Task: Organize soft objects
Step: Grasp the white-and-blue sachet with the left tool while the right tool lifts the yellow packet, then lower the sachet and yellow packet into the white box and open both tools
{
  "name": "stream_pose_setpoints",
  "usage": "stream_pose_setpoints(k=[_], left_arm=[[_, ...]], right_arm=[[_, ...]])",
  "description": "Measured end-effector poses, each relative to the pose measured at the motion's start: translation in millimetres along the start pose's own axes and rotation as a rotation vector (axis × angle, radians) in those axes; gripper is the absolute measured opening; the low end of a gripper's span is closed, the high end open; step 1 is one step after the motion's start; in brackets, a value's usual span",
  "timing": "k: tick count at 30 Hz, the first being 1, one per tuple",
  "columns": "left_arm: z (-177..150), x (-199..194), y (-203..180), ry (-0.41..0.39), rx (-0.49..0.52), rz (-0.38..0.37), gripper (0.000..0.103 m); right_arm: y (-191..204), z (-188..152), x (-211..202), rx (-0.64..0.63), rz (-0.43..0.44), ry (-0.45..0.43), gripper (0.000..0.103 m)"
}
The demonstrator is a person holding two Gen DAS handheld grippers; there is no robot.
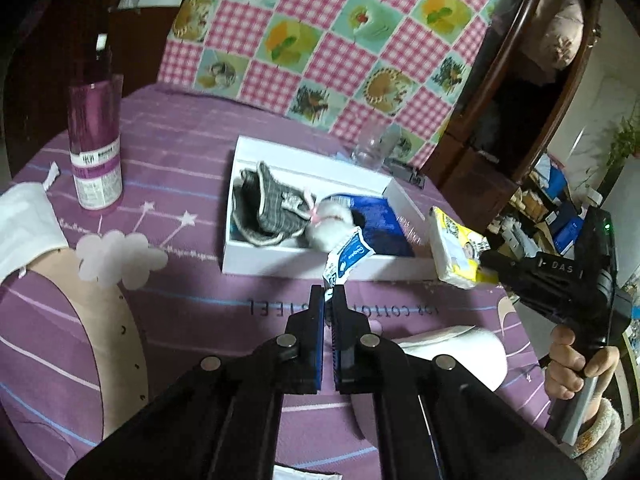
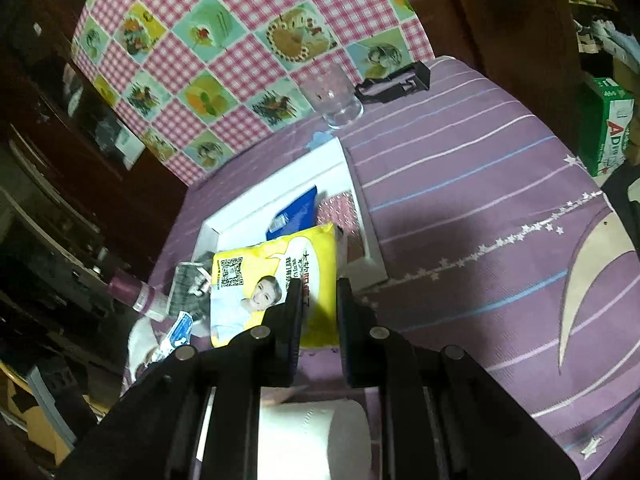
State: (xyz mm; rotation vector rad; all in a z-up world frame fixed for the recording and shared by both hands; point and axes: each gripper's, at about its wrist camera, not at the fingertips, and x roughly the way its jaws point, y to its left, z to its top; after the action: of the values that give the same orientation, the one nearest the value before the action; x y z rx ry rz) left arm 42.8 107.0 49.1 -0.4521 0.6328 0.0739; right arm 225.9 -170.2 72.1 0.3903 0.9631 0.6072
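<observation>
**Carrying two soft packs to the white box**

Holding a pack in each gripper, the person appears to be mid-delivery. The left gripper [image 1: 329, 293] is clenched on the lower edge of a small blue-and-white sachet [image 1: 349, 258], which hangs just above the near wall of the box [image 1: 280, 268]. The right gripper [image 2: 319, 286] grasps a yellow tissue pack [image 2: 276, 280] by one end, its fingers [image 2: 294, 308] pressed on the wrapper; in the left view that pack sits at the box's right end, whether over the rim or beside it I cannot tell.

Already in the box lie a grey checked cloth [image 1: 268, 208], a white furry thing [image 1: 332, 224] and a blue packet [image 1: 380, 224], so sorting seems well advanced.

Next, each pack likely needs carrying further over the box, lowering into free space, then releasing. Room is tight: the sachet would have to land on or beside the furry thing, and the yellow pack would fit best over the blue packet.

Around: a purple bottle [image 1: 96, 136] stands well left of the box, a glass [image 2: 334, 98] just behind it, and a paper roll [image 2: 312, 436] lies near the grippers, probably still to be sorted. Neither bottle nor glass blocks the path, though the glass could tip if a pack overshoots. A black object [image 2: 396, 80] lies beside the glass, on the purple cloth-covered table [image 2: 480, 200].
</observation>
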Motion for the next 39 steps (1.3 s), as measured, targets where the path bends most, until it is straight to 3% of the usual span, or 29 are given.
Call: stream_pose_setpoints(k=[6, 11, 18, 23, 26, 31, 39], left_arm=[[8, -12, -2, -0.085, -0.002, 0.001, 0.002], [22, -6, -4, -0.087, -0.033, -0.026, 0.002], [47, 8, -23, -0.107, -0.038, -0.029, 0.002], [69, 20, -27, -0.111, -0.074, -0.039, 0.002], [76, 23, -26, -0.077, -0.092, -0.011, 0.002], [84, 5, -19, -0.089, -0.046, 0.08, 0.002], [102, -14, -11, -0.105, -0.046, 0.147, 0.002]], right_arm=[[2, 0, 0, -0.006, 0.06, -0.048, 0.017], [6, 1, 2, -0.012, 0.088, -0.077, 0.017], [18, 5, 14, -0.022, 0.034, -0.051, 0.017], [35, 31, 30, 0.018, 0.041, -0.013, 0.017], [45, 43, 40, 0.015, 0.022, 0.0, 0.017], [49, 58, 63, 0.031, 0.01, 0.03, 0.017], [37, 55, 81, 0.009, 0.004, 0.075, 0.017]])
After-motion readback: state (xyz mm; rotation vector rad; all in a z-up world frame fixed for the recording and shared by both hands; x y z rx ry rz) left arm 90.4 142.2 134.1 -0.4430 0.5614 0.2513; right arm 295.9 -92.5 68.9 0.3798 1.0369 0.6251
